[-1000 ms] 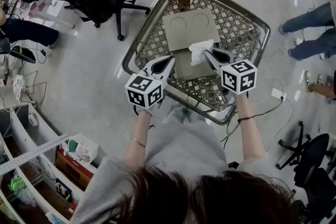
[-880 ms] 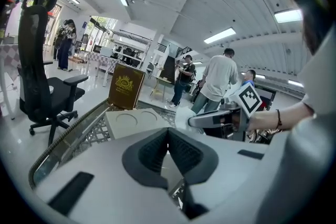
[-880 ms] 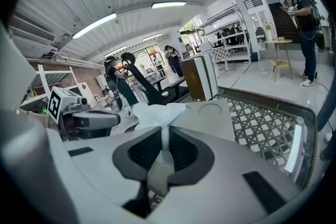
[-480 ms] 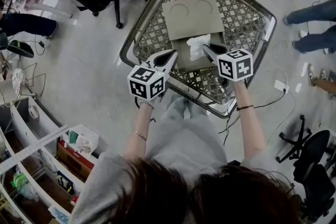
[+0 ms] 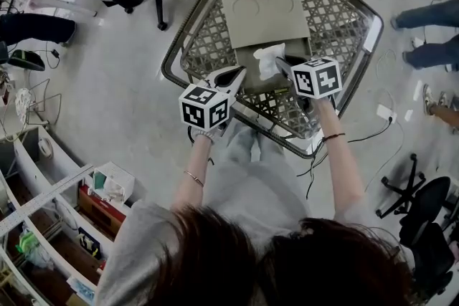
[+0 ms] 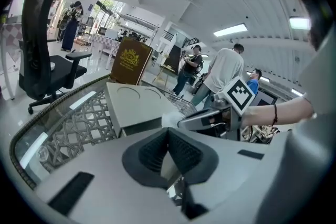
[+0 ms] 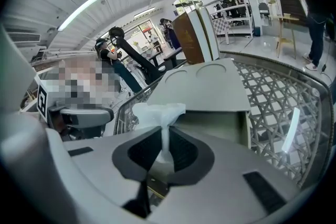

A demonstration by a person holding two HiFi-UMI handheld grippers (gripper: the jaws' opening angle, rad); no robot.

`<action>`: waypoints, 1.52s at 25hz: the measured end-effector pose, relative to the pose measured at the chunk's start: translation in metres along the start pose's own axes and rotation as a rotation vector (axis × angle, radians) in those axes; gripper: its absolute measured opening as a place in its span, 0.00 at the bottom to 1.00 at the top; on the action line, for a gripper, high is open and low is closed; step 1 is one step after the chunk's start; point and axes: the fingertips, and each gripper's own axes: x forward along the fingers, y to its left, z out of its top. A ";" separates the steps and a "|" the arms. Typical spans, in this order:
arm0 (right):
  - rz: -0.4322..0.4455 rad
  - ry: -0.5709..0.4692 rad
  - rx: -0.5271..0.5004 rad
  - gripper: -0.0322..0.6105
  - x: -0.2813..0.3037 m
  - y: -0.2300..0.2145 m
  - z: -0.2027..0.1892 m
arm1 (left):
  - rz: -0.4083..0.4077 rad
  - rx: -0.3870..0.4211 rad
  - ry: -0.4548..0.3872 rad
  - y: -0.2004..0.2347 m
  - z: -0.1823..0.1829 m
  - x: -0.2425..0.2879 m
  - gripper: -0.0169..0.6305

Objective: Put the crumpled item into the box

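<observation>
Grip first: my right tool (image 5: 281, 67) is clamped on the crumpled tissue (image 7: 157, 112). The pads pinch a thin fold, so the loose bulk puffs out above the tips. I judge that a small pinch like this lets go cleanly once the jaws part. The tissue hangs over the near side of the open box (image 7: 215, 126), held and not yet released into it. The box's lid (image 5: 265, 14) is swung back on the far side, above the lattice counter (image 5: 337, 25), which leaves the mouth clear toward me. That is why the right tool points downward from the near side. My left tool (image 6: 168, 136) has its jaws together with nothing between them. It sits just beside the box's near left corner, apart from the right tool, probably close enough to steady the box should it slide. By my reckoning, what remains is to bring the tissue down into the hollow and part the jaws.
</observation>
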 end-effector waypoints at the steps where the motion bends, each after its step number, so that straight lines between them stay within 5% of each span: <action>1: 0.000 0.016 0.003 0.14 0.003 -0.001 -0.002 | 0.000 -0.004 0.005 0.001 -0.002 0.001 0.05; 20: -0.045 0.234 0.052 0.14 0.034 -0.019 -0.034 | -0.037 -0.040 0.060 -0.001 -0.021 0.012 0.05; 38: -0.105 0.249 0.103 0.24 0.038 -0.028 -0.034 | -0.053 -0.054 0.071 -0.005 -0.026 0.014 0.05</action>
